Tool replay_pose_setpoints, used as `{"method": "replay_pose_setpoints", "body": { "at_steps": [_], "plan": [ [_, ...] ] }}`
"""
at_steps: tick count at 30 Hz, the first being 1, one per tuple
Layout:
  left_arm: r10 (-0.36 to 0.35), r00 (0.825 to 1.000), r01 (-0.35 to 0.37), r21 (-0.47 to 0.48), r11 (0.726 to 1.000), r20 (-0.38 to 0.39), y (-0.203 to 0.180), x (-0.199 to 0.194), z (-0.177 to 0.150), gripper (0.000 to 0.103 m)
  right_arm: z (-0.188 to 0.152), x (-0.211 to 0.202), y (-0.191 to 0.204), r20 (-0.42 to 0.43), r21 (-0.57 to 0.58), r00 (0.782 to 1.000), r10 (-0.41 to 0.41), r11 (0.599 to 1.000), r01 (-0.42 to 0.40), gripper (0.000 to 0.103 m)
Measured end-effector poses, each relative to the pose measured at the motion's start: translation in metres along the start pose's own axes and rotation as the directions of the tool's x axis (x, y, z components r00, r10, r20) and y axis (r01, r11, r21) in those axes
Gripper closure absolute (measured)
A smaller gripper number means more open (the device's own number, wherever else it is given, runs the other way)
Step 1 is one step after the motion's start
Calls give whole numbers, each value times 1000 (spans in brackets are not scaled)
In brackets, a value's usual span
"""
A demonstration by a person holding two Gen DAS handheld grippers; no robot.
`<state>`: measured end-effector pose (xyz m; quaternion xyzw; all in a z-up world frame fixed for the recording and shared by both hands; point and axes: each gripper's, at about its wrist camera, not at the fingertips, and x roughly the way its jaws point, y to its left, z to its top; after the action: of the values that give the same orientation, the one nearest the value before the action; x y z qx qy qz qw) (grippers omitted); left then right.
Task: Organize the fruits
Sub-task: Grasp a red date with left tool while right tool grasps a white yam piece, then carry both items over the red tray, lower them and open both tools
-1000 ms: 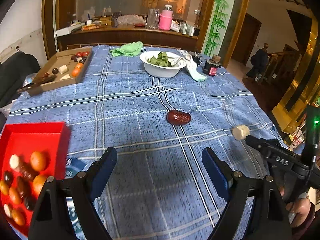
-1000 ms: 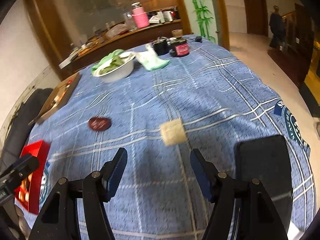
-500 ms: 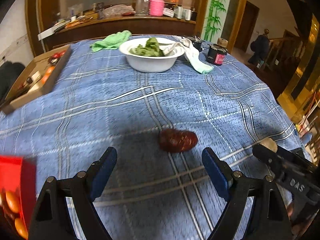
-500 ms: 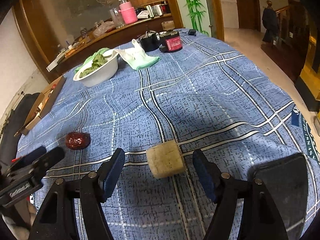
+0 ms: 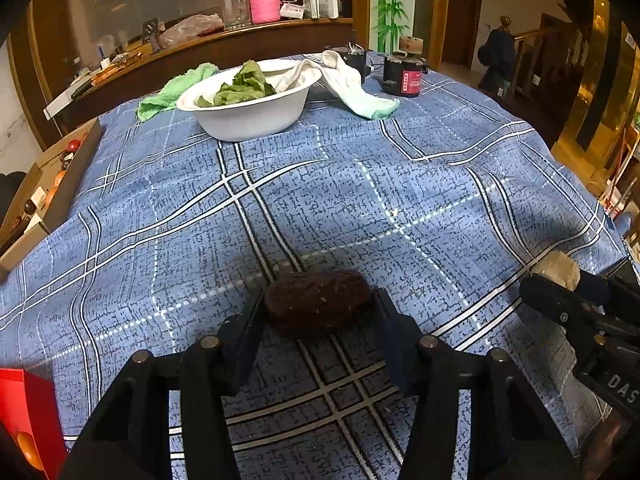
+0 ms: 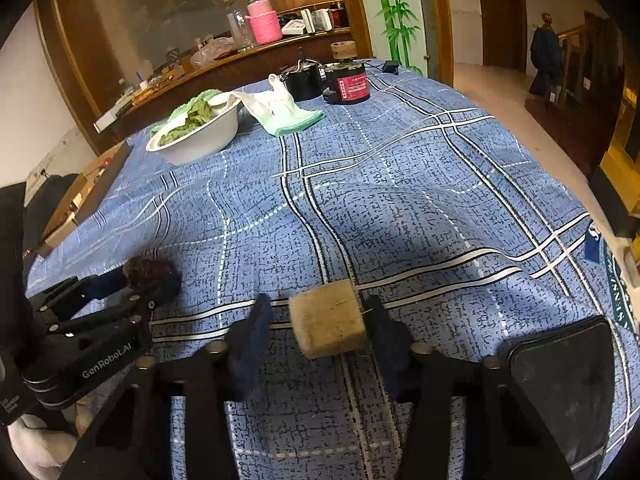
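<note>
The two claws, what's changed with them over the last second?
The left claw came down over the date and is closing on it. The right claw is closing around the pale cube, one pad touching. Both pieces are on the cloth, as before; bowl unmoved.

Bowl (image 5: 248, 114) behind date (image 5: 318, 300) — cloth (image 5: 352, 92) right of it.

"GenRobot.AI" on left tool (image 6: 150, 276); "DAS" on right tool (image 5: 560, 280).
</note>
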<state>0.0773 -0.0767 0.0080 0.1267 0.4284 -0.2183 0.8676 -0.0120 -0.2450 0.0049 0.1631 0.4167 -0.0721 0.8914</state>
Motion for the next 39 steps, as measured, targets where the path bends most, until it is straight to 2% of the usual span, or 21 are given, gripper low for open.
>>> {"method": "replay_pose_setpoints", "body": {
  "at_steps": [1, 7, 13, 20, 24, 30, 39],
  "plan": [
    [-2, 1000, 2, -4, 1000, 0, 1, -1, -1, 52, 0, 0, 1, 2, -5, 1000, -4, 1000, 4, 65],
    [-19, 999, 20, -56, 998, 26, 8, -22, -9, 52, 0, -1, -2, 1, 4, 1000, 25, 1000, -25, 65],
    [-30, 997, 38, -106, 994, 76, 18, -60, -22, 52, -1, -7, -2, 22, 8, 998, 51, 999, -52, 65],
    [12, 992, 9, -171, 985, 123, 37, -102, -47, 51, -2, -18, 6, 64, -24, 997, 54, 998, -52, 65],
    [72, 987, -36, -233, 972, 145, 57, -130, -67, 51, -8, -32, 20, 72, -68, 995, 65, 996, -60, 65],
    [125, 977, -58, -347, 936, 174, 89, -170, -100, 51, -25, -58, 53, 67, -132, 989, 132, 984, -122, 65],
    [168, 965, -70, -421, 904, 201, 116, -207, -136, 51, -49, -87, 107, 60, -213, 976, 209, 958, -192, 65]
  ]
}}
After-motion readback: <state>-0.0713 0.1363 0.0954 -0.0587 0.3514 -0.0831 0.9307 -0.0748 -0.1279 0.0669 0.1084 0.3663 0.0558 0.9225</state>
